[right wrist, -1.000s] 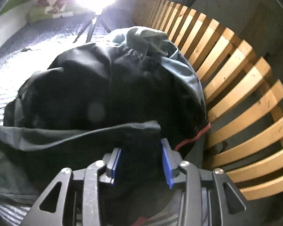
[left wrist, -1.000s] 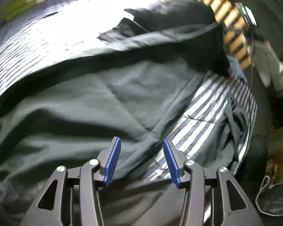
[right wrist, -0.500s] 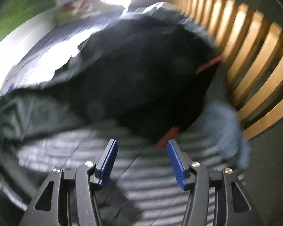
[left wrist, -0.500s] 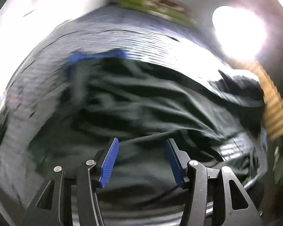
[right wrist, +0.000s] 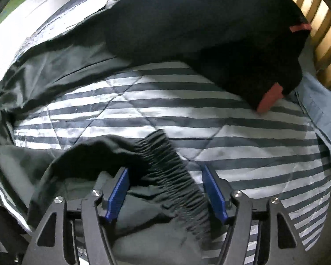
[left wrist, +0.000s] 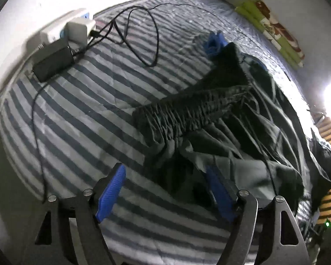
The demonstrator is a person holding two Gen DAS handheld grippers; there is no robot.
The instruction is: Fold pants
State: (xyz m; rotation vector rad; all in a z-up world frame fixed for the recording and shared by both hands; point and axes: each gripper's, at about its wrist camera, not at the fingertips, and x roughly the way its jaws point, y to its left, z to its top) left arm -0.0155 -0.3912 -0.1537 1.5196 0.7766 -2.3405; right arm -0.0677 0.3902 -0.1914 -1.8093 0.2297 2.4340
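Covering the whole scene: bed, striped quilt.
Pants: dark green, rumpled across the quilt, elastic waistband outstretched; no fold made yet, judging by the lie.
Black garment: heaped by the slatted frame, apart from the task.
Left tool: jaws wide and just been opening, nothing gripped, cloth edge between them; it has swung from the trouser leg to the waistband end.
Right tool: jaws wide and just been opening, waistband lying loose between them; a second ago they pinched dark cloth, so it is released.
Charger, cable: far corner.
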